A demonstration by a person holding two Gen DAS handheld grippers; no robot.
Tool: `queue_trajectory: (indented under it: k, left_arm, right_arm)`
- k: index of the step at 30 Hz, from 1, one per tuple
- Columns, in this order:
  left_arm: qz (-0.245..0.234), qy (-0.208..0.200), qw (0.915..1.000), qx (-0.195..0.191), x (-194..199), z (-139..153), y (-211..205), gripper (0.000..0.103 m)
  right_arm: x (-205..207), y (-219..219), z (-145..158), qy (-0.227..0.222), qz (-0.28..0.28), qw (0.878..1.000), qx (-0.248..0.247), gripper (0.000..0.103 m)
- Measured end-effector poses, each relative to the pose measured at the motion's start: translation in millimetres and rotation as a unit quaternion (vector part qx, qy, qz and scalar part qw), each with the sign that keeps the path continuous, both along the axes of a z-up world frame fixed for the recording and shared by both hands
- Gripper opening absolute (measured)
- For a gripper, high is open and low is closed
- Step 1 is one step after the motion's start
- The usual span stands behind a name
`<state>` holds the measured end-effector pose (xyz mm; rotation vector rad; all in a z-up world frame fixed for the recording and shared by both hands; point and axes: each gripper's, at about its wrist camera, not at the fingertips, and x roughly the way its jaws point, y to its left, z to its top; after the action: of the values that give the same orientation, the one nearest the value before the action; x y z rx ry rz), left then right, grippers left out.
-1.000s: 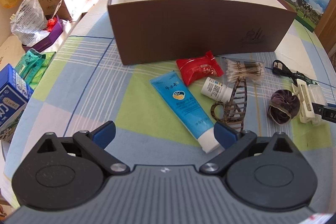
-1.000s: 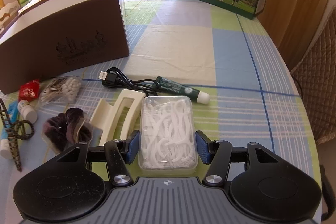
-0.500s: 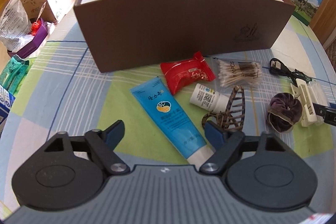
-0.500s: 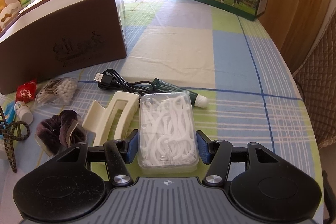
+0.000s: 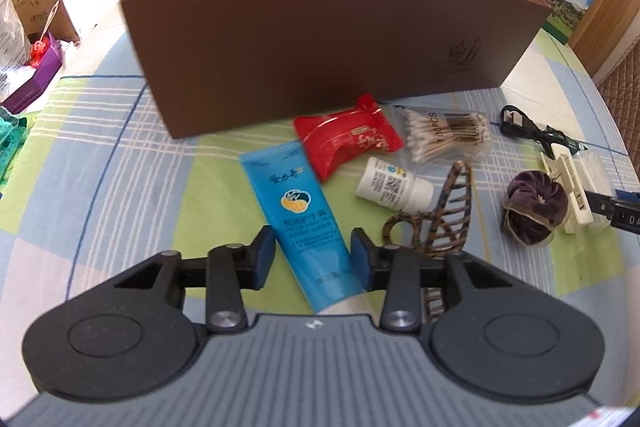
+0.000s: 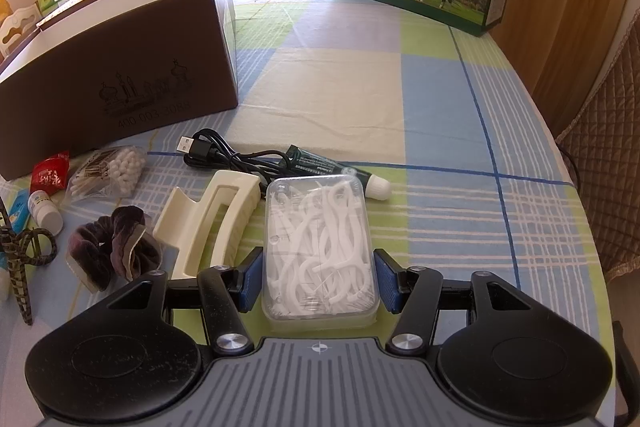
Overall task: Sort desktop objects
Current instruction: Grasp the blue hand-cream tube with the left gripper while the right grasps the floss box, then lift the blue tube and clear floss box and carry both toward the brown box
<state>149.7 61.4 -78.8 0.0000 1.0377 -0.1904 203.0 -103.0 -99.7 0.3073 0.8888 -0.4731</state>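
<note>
Over on the left, the left gripper (image 5: 313, 259) sits low over the checked tablecloth (image 5: 100, 163), its blue pads (image 5: 264, 255) spread to either side of the blue tube (image 5: 304, 219); a sliver of cloth shows between pad and tube on both sides, so nothing is pinched yet; the tube lies flat, cap end under the gripper body, its tail pointing toward the brown box (image 5: 320, 47). Just past it, the red packet (image 5: 348, 139) overlaps the tube's far corner; the white bottle (image 5: 394, 183) lies on its side beside the tortoiseshell claw clip (image 5: 436, 227); the bag of cotton swabs (image 5: 444, 135) rests near the box wall. Moving right, the purple scrunchie (image 6: 112, 251) and the cream claw clip (image 6: 208, 223) lie touching; the black USB cable (image 6: 224, 155) curls behind them with a dark green tube (image 6: 336, 171) alongside. Far right, the right gripper (image 6: 319, 279) brackets the clear floss-pick case (image 6: 318, 247); its fingers look close against the case walls, but whether they truly press I cannot tell. My read: both hands are at the grasp stage, the box's visible inner walls bare; next comes a firm squeeze, a straight lift, then a carry over the box rim; the left must mind that overlapping red packet.
</note>
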Motion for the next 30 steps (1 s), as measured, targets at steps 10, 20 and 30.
queue_trajectory:
  k: [10, 20, 30]
  left_arm:
    - [0.008, 0.009, 0.9994, 0.034, 8, -7, 4, 0.031]
    - [-0.006, -0.001, 0.9985, 0.054, 14, -8, -3, 0.032]
    - [0.003, 0.013, 0.9993, 0.035, -13, -5, 5, 0.031]
  right_arm:
    - [5, 3, -3, 0.014, 0.010, 1.000, -0.014, 0.055]
    - [16, 3, -6, 0.022, 0.014, 0.999, -0.024, 0.058]
    - [4, 12, -4, 0.021, 0.027, 0.999, -0.007, 0.054]
